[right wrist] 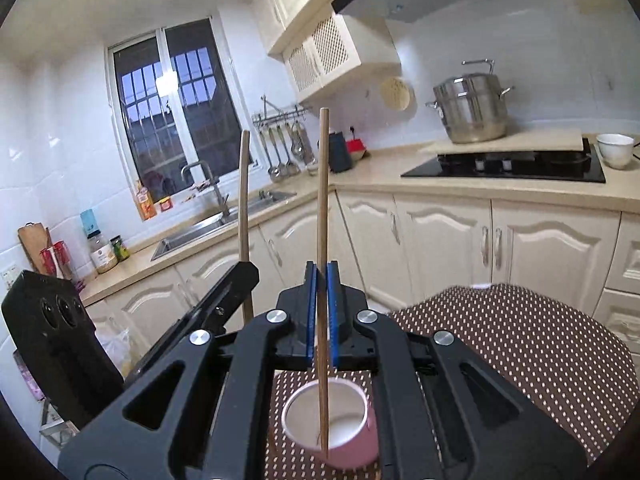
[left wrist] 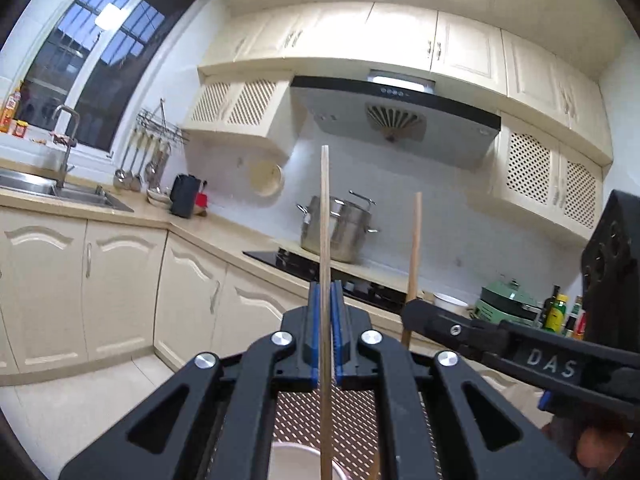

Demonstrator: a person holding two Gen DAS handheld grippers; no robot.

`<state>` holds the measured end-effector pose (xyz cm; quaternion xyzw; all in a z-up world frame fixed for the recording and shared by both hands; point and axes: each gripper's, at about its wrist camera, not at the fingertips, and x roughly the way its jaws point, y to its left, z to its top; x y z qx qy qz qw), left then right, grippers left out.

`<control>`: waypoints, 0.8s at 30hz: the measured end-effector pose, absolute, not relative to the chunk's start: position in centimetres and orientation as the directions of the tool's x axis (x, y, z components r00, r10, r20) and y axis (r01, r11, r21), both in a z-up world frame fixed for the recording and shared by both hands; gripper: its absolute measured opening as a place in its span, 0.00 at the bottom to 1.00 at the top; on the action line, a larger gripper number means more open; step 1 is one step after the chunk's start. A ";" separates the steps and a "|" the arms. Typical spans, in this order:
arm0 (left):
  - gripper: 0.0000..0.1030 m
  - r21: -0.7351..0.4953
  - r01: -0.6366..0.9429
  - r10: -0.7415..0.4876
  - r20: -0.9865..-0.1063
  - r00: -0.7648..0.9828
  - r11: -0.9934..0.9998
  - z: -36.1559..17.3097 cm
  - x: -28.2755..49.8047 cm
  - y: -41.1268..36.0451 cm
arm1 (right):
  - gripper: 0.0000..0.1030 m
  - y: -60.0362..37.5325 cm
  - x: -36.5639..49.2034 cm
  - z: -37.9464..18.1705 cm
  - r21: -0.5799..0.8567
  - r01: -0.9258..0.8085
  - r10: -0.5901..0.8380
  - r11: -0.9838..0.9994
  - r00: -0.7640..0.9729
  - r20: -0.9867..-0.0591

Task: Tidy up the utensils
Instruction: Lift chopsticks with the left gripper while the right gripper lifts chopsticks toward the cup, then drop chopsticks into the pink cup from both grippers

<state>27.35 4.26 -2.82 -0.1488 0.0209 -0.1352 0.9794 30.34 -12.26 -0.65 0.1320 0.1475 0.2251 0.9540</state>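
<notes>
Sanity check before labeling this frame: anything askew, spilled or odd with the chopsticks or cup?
Nothing spilled or damaged. Each tool is shut on one upright chopstick: left tool on the left chopstick, right tool on the right chopstick, whose lower end hangs in line with the pink cup on the dotted cloth.

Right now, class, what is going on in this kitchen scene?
A person holds two handheld grippers, each with its jaws shut on one upright wooden chopstick. The left gripper holds one chopstick; the right gripper holds the other chopstick, its lower end down inside a pink cup on the dotted tablecloth.
</notes>
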 end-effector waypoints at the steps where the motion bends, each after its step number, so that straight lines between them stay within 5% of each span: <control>1: 0.05 -0.294 0.252 -0.261 0.009 0.965 0.922 -3.1 27.7 4.3 | 0.06 -12.1 30.4 -0.9 0.319 -0.388 0.465 0.865 0.858 -0.218; 24: 0.05 -0.241 0.220 -0.245 -0.081 0.966 0.945 -8.2 26.1 4.6 | 0.06 -11.5 28.6 -6.0 0.271 -0.366 0.437 0.890 0.853 -0.285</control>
